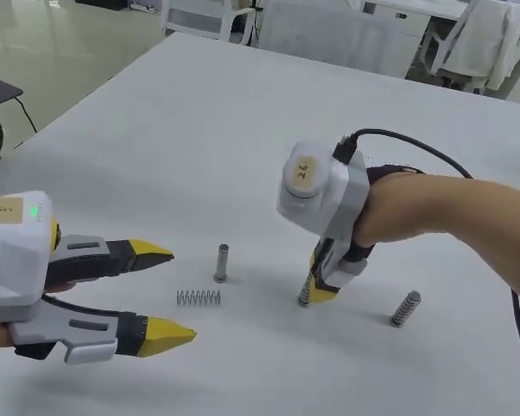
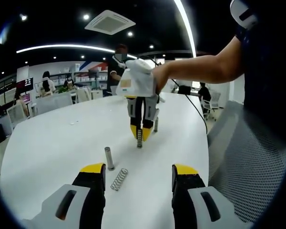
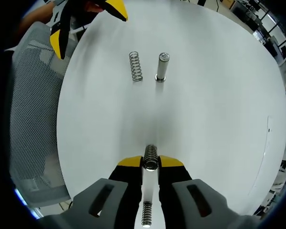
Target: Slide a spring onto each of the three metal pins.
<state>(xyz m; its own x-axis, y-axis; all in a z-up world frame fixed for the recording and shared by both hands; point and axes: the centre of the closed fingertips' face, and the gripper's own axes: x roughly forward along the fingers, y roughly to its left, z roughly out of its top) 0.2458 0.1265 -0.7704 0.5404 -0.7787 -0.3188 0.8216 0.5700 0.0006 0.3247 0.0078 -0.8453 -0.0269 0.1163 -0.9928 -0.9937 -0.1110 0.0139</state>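
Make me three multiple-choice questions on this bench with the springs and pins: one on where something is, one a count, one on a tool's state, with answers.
1. Where is the loose spring?
A held off the table
B lying on the table beside the bare pin
C on a chair

2. How many pins have no spring on them?
A one
B two
C three

3. The left tool is:
A shut on a pin
B shut on a spring
C open, holding nothing

Answers:
1. B, it lies flat next to the upright pin.
2. A, the other two pins carry springs: the gripped spring in the right tool and the far spring.
3. C, the gap between its jaws is wide and empty.
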